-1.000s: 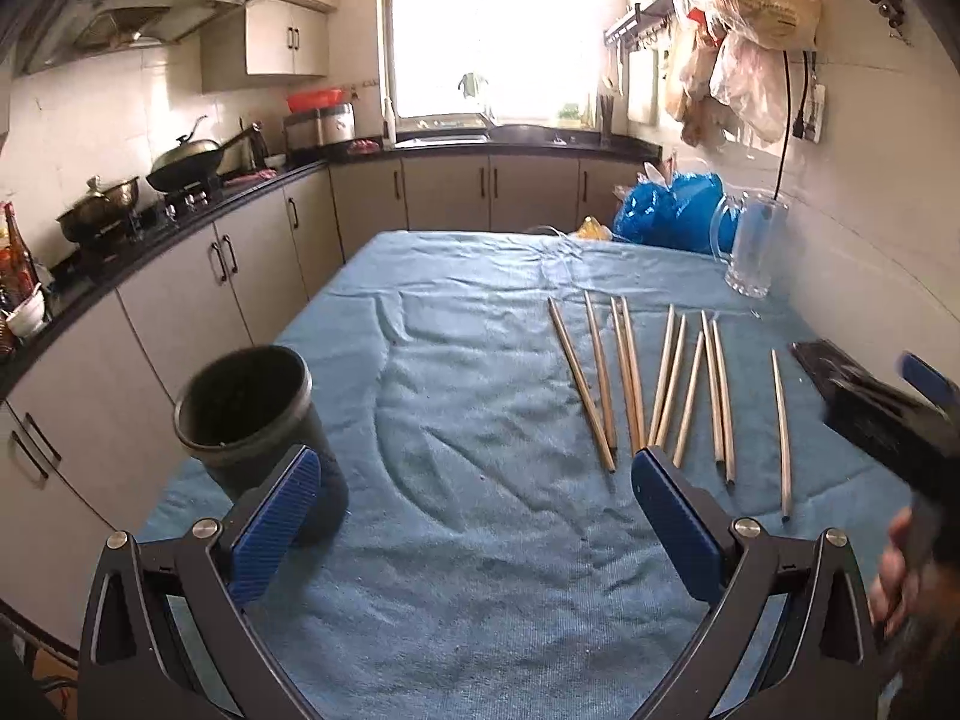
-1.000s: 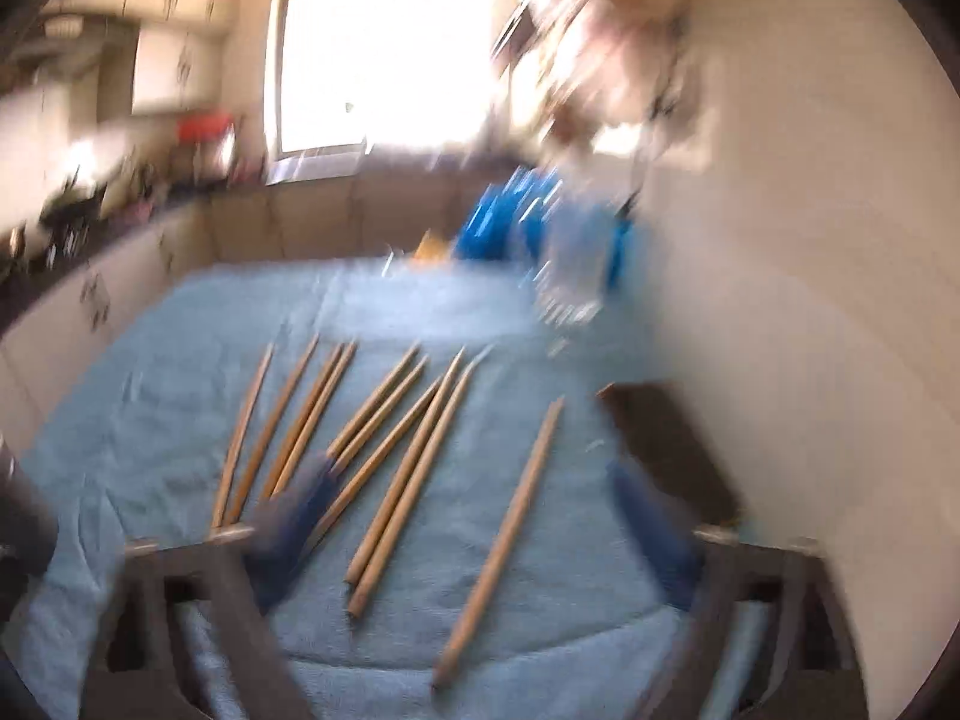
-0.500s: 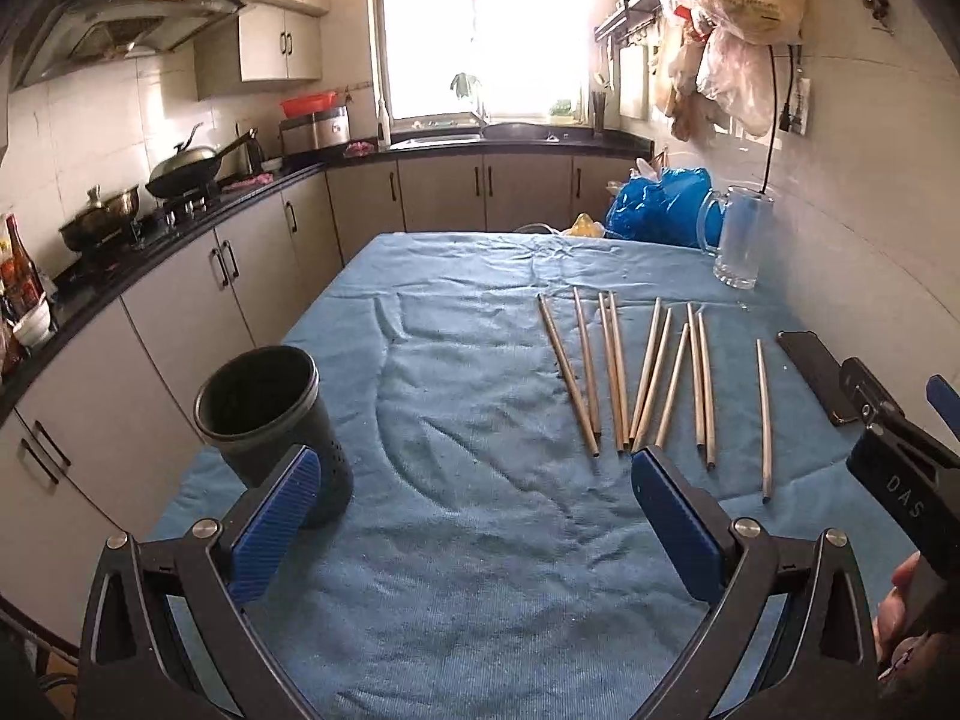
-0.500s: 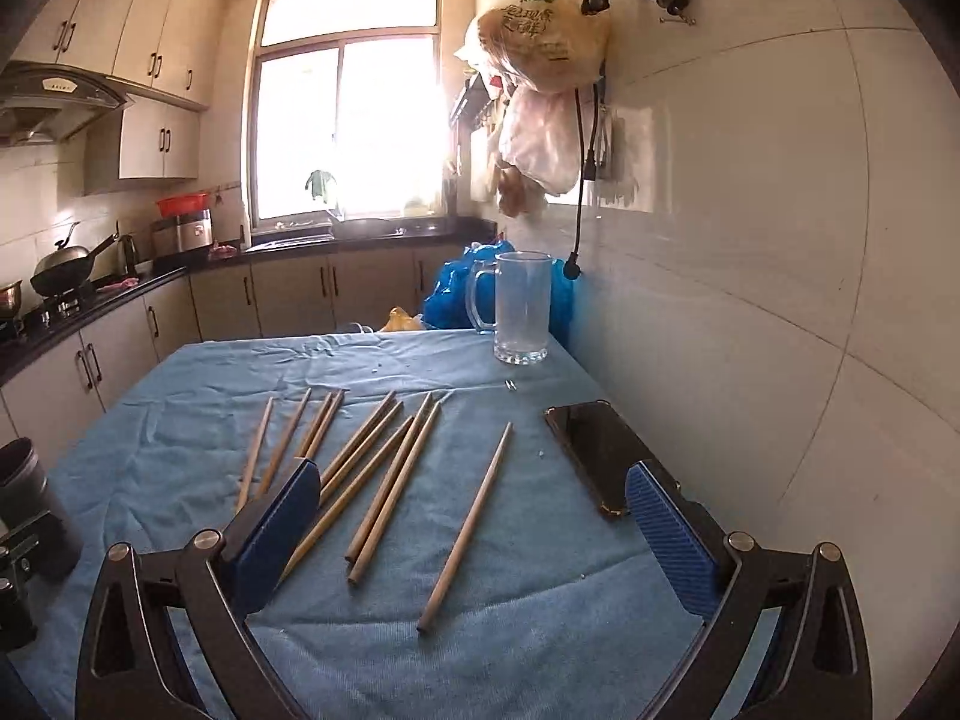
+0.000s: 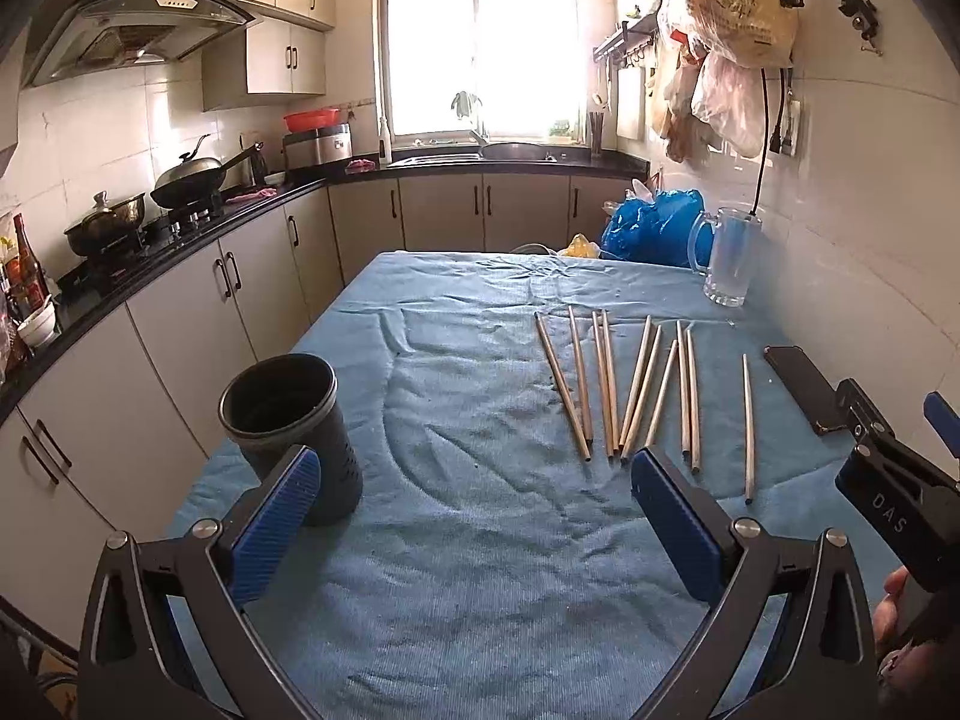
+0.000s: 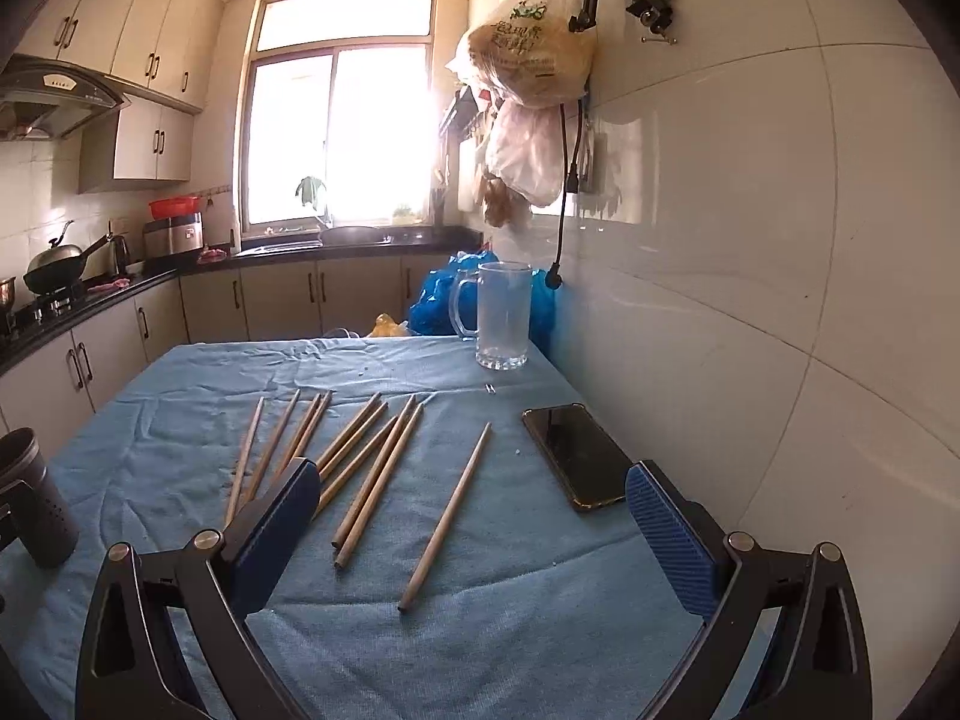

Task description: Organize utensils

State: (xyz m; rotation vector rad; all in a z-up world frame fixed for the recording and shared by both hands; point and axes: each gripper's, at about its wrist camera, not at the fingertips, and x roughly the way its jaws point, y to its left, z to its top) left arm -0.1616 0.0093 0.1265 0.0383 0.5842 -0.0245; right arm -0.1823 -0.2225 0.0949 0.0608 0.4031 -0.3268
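Observation:
Several wooden chopsticks [image 5: 606, 384] lie side by side on the blue cloth, right of middle; one single chopstick [image 5: 746, 426] lies apart to their right. They also show in the right wrist view [image 6: 366, 456], with the single one [image 6: 447, 519] nearest. A black perforated holder cup [image 5: 288, 426] stands upright and empty at the table's left edge, also showing in the right wrist view [image 6: 33, 498]. My left gripper [image 5: 474, 510] is open and empty above the near cloth. My right gripper [image 6: 465, 528] is open and empty, above the single chopstick's near end.
A black phone [image 6: 573, 456] lies by the white tiled wall at right. A glass mug [image 6: 503, 315] and a blue plastic bag [image 5: 651, 228] stand at the table's far end. The table [image 5: 480, 600] drops off at left toward the kitchen cabinets.
Both grippers have risen and drawn back a little, so the chopsticks and cup sit farther off. The right wrist view went from blurred to steady. Both stay open.

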